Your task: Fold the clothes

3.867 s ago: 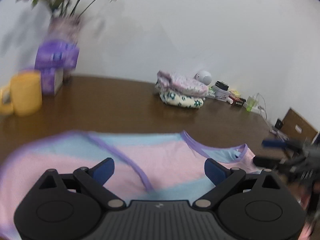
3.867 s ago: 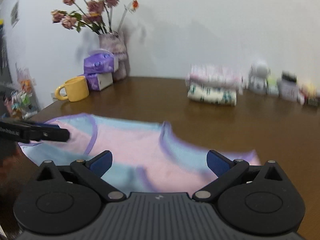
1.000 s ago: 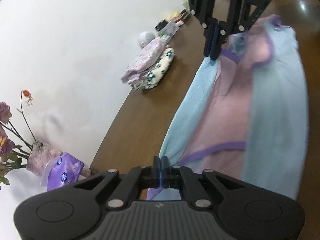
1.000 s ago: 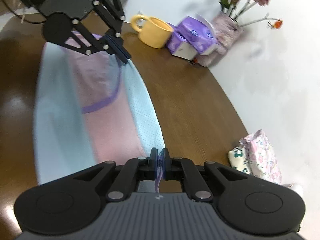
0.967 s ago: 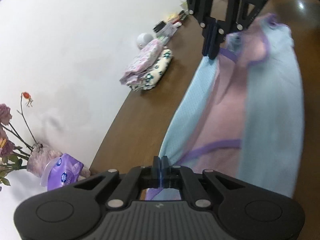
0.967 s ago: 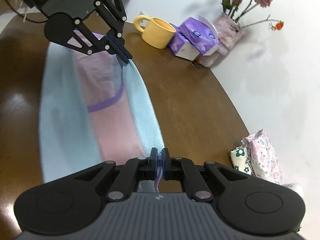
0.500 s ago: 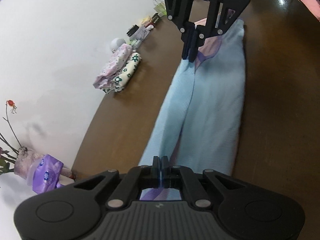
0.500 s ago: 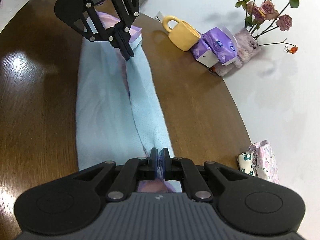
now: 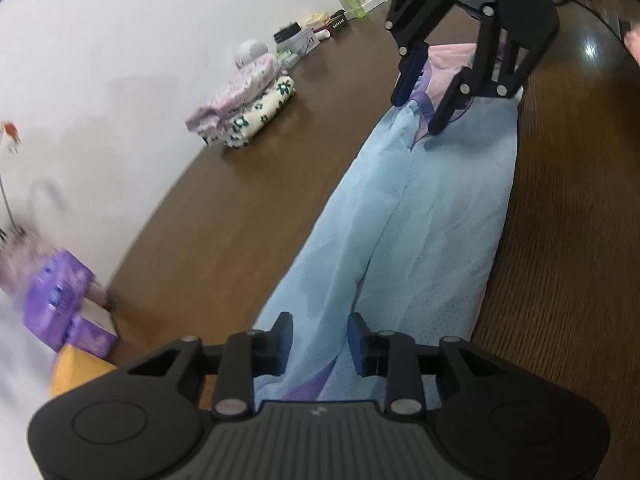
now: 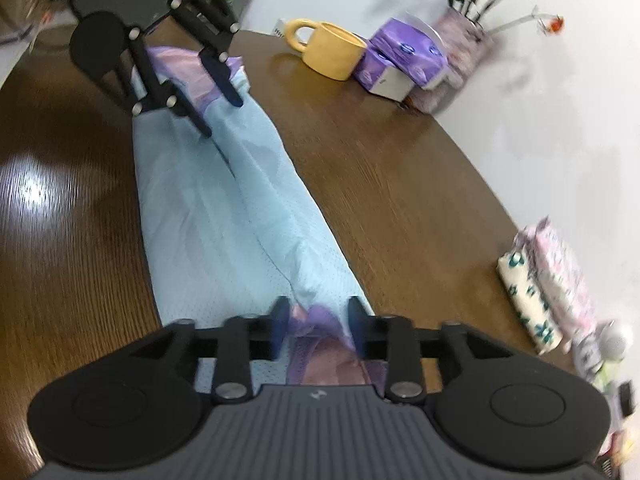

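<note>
A light blue garment (image 9: 420,220) with pink panels and purple trim lies as a long narrow strip on the brown wooden table (image 9: 560,240). My left gripper (image 9: 320,328) is at one end of the strip, jaws opening. A raised fold of the cloth runs between its pads, and neither pad presses on it. My right gripper (image 10: 316,316) is at the other end of the garment (image 10: 224,216), jaws also opening, with the purple-trimmed edge loose between them. Each gripper shows in the other's view: the right gripper (image 9: 418,112) and the left gripper (image 10: 220,116), both with fingers apart over the cloth.
A stack of folded clothes (image 9: 244,108) sits near the wall. A yellow mug (image 10: 332,50), purple tissue packs (image 10: 400,60) and a vase of flowers (image 10: 468,36) stand at the table's far side. Small items (image 9: 316,32) line the wall.
Both grippers were shut on the garment's ends; now their jaws stand apart and the cloth rests on the table. The pink side has been folded under, leaving a narrow blue strip.
</note>
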The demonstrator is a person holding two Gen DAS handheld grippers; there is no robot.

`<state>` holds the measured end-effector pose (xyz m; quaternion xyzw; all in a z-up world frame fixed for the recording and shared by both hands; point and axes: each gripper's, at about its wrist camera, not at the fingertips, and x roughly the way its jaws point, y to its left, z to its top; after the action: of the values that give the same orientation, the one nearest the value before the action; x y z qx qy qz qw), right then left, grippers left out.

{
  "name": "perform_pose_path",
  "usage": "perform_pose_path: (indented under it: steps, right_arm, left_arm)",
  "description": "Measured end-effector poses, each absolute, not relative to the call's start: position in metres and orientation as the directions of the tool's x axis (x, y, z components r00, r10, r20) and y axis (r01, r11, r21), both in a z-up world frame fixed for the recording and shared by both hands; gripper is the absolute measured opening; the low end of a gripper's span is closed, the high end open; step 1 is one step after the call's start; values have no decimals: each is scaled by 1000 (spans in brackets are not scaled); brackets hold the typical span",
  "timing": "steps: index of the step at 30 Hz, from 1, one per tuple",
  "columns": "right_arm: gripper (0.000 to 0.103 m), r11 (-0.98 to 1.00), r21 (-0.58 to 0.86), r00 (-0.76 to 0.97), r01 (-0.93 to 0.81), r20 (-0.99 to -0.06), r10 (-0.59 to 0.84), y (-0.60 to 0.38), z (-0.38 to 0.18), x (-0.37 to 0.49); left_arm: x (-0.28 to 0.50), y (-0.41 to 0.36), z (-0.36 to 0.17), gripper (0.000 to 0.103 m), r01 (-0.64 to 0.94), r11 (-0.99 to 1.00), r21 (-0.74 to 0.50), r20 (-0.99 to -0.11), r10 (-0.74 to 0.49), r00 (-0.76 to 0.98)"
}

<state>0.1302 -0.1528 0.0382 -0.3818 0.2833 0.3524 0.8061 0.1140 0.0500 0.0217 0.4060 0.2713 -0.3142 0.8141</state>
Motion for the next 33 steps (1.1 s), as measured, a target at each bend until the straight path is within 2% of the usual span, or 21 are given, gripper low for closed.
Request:
perform_pose_path:
  steps: [2,3,5,9,12,17,26,33]
  right_arm:
    - [32,467,-396,578,-790,-735,354,-153,39,133]
    - [30,467,-390,572,-794,-741,353,-153,39,134]
    - [8,442,-416,578,-795,-740,343,-152,37,131]
    - [6,371,-518,630,-771,-707,320,-149,35,119]
    - [6,300,-594,665,-746,-685,298,-147,31,110]
    - [7,243,-608,655,-756,-703,277,-146,16,101]
    - [7,214,-665,697,-715,-656,291,-141,19,88]
    - [7,173,-678,697,-715,-666,267,-136,8,82]
  left_arm:
    - [116,50,22,14,744,468,476,-708,-297,640]
    - [117,49,22,1,749,463,475,-712,-298,636]
    - [113,48,23,1,747,446,492,-700,-307,644]
    - [104,48,29,0,732,419,537,-666,-323,673]
    - [95,47,26,0,746,389,540,-680,-321,659]
    - [86,45,14,0,756,361,546,-695,-309,649]
    - [86,49,8,0,735,371,568,-682,-288,672]
    - [89,50,4,1,720,389,574,-677,-270,685]
